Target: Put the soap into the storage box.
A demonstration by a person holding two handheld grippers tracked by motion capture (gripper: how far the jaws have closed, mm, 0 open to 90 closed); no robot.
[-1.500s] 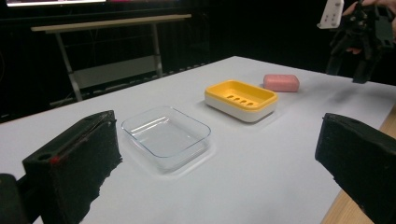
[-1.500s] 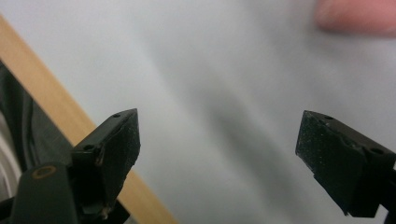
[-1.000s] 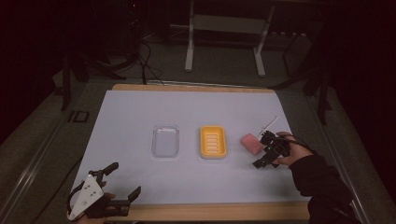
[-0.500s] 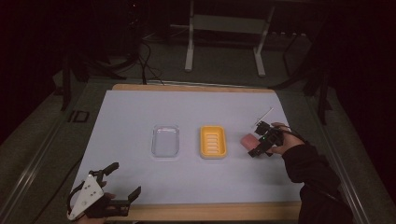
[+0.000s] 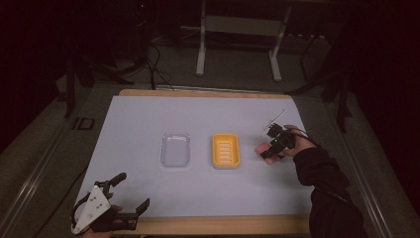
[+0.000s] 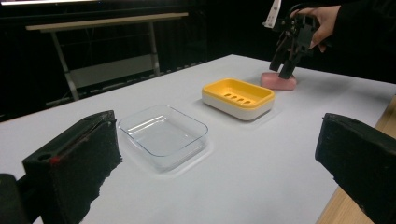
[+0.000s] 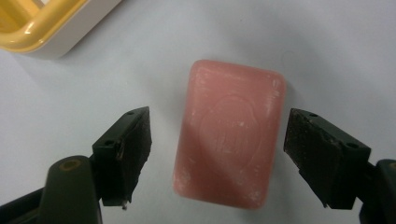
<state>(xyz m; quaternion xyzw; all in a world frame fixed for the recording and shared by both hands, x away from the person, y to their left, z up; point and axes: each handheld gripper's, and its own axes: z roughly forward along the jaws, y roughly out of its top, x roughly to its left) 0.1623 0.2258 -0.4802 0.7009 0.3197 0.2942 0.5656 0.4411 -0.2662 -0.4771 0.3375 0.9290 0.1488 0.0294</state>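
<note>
While your right tongs (image 7: 217,158) have just been closing, their jaws stand about half open astride the pink soap bar (image 7: 231,156), a gap left on each side. That bar lies flat on the white counter (image 5: 148,119), right of centre in the high view, beside the yellow soap dish (image 5: 226,151). Your left tongs (image 5: 130,194) gape wide, holding nothing, at lower left.

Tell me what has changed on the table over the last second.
The right gripper moved left across the table, from beside the pink soap to above it, and its fingers have just been closing, now either side of the bar without touching it. The soap, the yellow soap dish, the clear tray and the left gripper stayed where they were.
</note>
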